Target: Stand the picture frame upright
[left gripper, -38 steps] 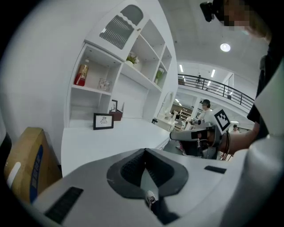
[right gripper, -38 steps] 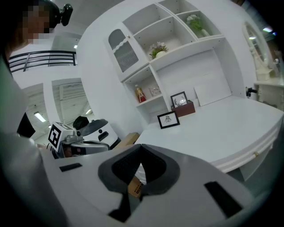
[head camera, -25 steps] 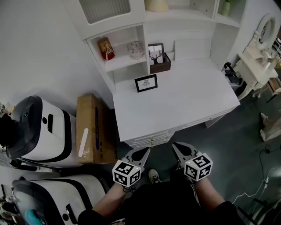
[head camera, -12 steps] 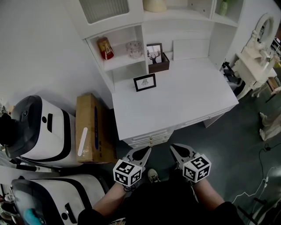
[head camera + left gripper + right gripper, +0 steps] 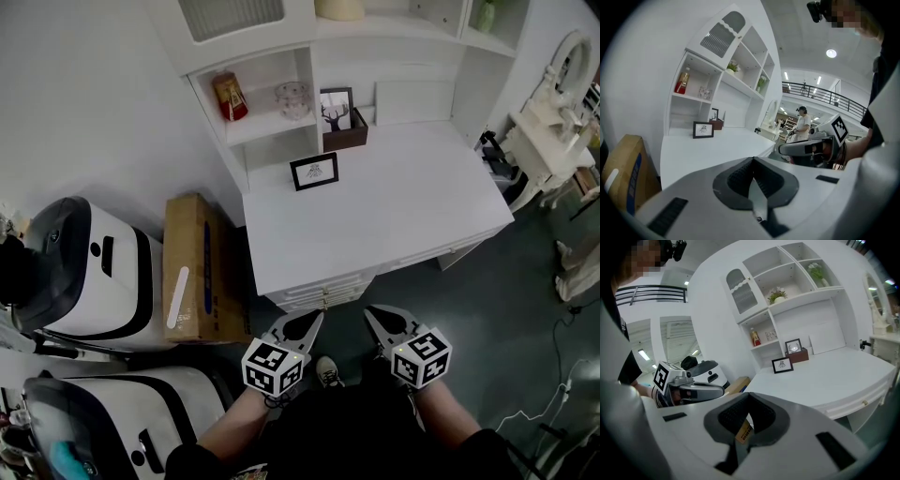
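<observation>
A small black picture frame [image 5: 314,172] with a white print stands upright at the back left of the white desk [image 5: 394,216]. It also shows in the left gripper view [image 5: 703,129] and the right gripper view [image 5: 782,364]. A second frame [image 5: 336,107] with a deer print stands in a brown box [image 5: 347,141] behind it. My left gripper [image 5: 310,320] and right gripper [image 5: 376,313] hang side by side below the desk's front edge, far from the frame. Both are shut and hold nothing.
A red bottle [image 5: 225,96] and a glass jar [image 5: 292,98] sit on the shelf above the frame. A cardboard box [image 5: 192,267] and white machines [image 5: 84,272] stand left of the desk. A white vanity [image 5: 553,122] is at the right.
Neither gripper nor the frame has moved. The head view has shifted slightly.
</observation>
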The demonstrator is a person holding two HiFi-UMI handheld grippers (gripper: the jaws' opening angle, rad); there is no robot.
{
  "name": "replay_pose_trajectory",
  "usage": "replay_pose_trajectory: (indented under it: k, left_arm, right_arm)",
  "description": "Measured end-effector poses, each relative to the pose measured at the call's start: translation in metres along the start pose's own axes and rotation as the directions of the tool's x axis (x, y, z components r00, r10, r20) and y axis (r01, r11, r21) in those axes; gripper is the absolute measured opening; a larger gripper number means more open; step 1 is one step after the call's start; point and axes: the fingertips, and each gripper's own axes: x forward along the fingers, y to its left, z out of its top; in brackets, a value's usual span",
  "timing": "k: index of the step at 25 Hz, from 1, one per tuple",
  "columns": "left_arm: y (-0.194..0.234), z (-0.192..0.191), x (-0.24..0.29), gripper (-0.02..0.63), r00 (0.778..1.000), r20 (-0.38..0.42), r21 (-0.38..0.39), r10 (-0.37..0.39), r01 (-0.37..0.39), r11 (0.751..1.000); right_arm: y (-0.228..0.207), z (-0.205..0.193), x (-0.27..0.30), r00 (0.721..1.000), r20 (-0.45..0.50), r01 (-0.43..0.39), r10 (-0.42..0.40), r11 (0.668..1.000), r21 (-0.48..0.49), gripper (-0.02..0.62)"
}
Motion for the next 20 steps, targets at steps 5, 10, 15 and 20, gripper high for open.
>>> replay_pose_trajectory:
  k: [5, 10, 15, 20]
  left_arm:
    - [0.0018, -0.0001, -0.0005, 0.006, 1.0, 0.0, -0.007, -0.002, 0.002, 1.0]
    - [0.0036, 0.0001, -0.0004, 0.006, 1.0, 0.001, -0.01, 0.0, 0.0, 1.0]
    - [0.0031, 0.0004, 0.0003, 0.006, 1.0, 0.003, -0.014, -0.001, 0.001, 1.0]
    - [0.0038, -0.0008, 0.0005, 0.006, 1.0, 0.0, -0.012, -0.003, 0.003, 1.0]
  right_arm:
    - [-0.0005, 0.0004, 0.0027, 1.0, -0.006, 0.001, -0.001, 1.0, 0.0, 0.003]
    - [-0.0009, 0.002, 0.0048, 1.0, -0.005, 0.001, -0.001, 1.0, -0.002, 0.003]
    - [0.0003, 0.0029, 0.0056, 1.0, -0.004, 0.001, -0.001, 1.0, -0.005, 0.003]
    - [0.0007, 0.0031, 0.0083, 1.0, -0.004, 0.001, -0.001, 1.0, -0.004, 0.003]
